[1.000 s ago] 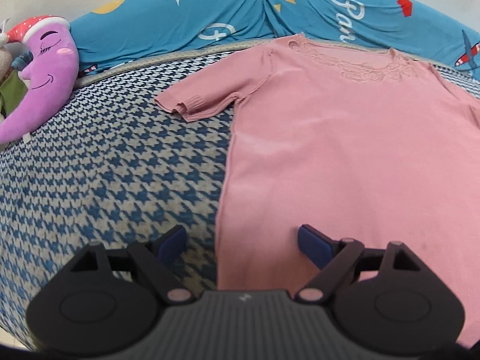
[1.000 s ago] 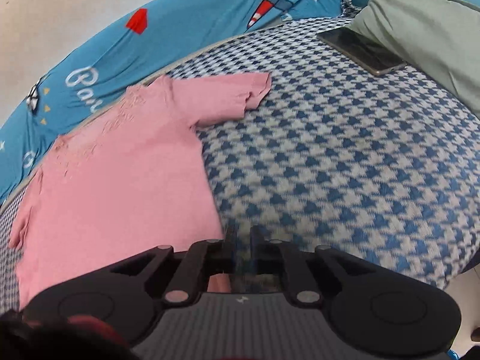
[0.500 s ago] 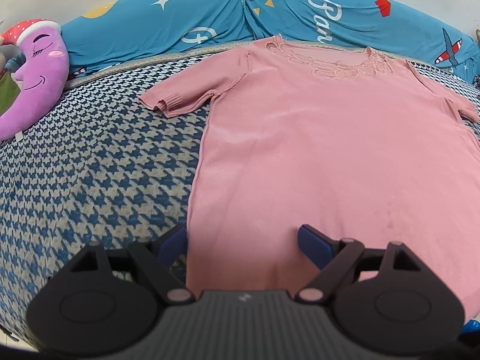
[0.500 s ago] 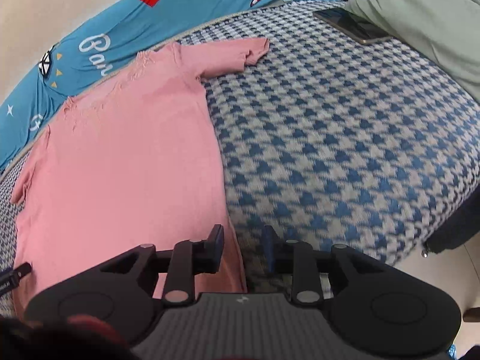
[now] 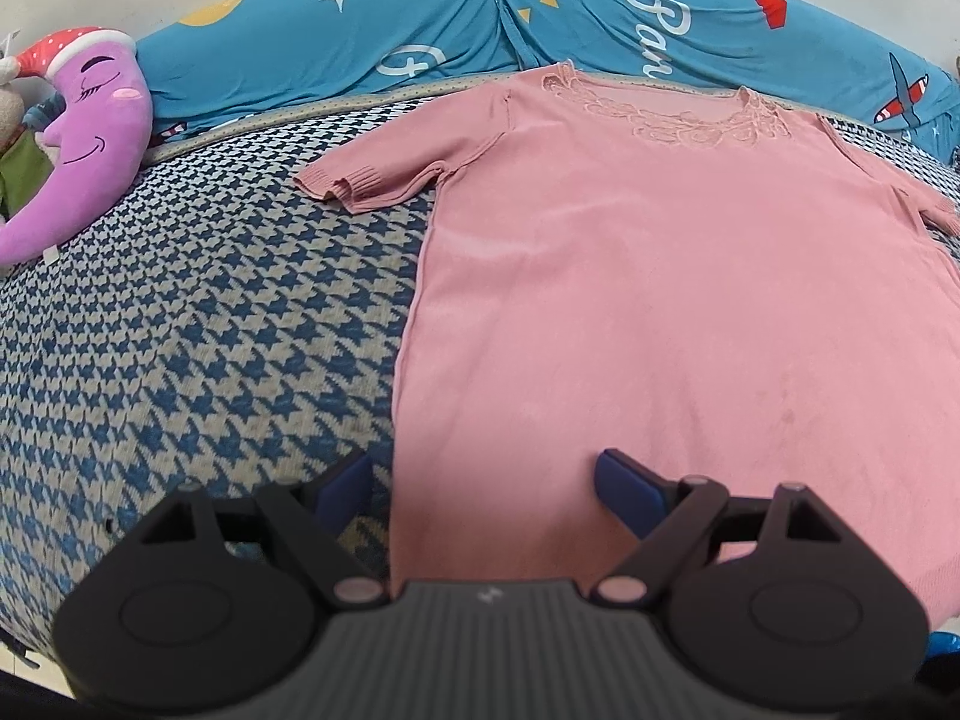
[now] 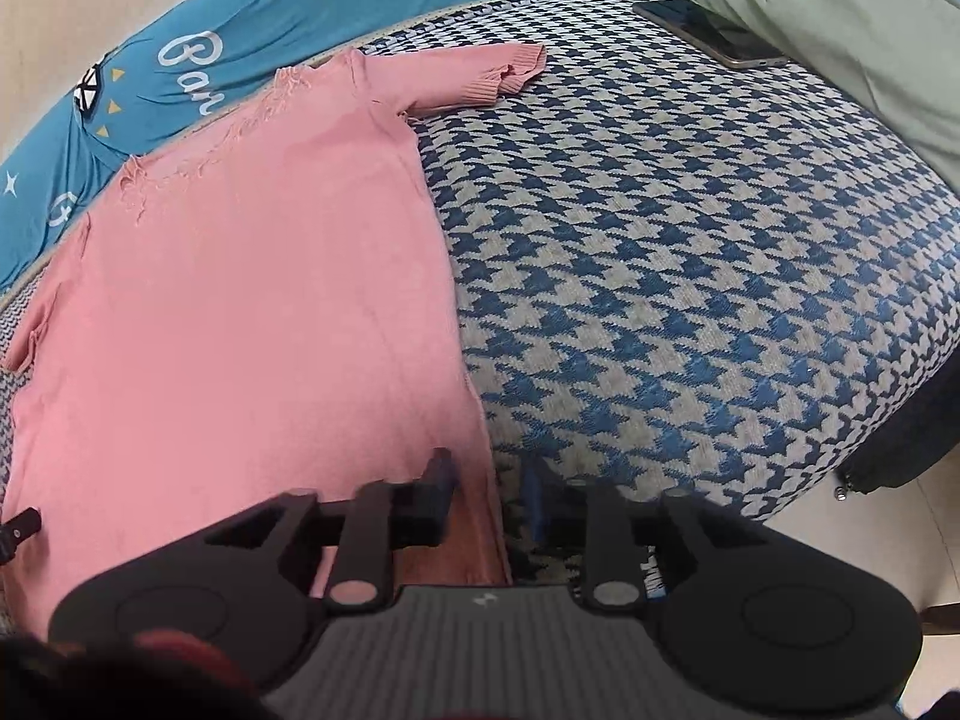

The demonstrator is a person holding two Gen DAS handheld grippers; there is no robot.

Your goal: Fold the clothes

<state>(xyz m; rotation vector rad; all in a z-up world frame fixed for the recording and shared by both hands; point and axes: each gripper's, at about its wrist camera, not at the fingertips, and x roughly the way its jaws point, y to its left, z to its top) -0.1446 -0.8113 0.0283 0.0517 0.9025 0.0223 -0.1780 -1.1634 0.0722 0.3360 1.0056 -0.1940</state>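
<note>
Item: shirt (image 5: 690, 312), pink knit, short-sleeved, spread flat on my bed cover (image 5: 198, 348), collar at 12 o'clock, hem at 6.

Handling, as I judge it: light, soft, limp; it will sag and drag. Best taken at the hem corners.

My left gripper (image 5: 483, 483): jaws wide, empty, straddling the shirt's side edge near the hem corner.

My right gripper (image 6: 486, 495): jaws have just been closing, now a narrow gap; the other side edge runs between them. Not pinched that I can see.

Room: bare cover at 9 o'clock of the shirt, plush moon (image 5: 90, 138) beyond. At 3 o'clock, bare cover up to phone (image 6: 708, 33) and pillow (image 6: 852, 30).
</note>
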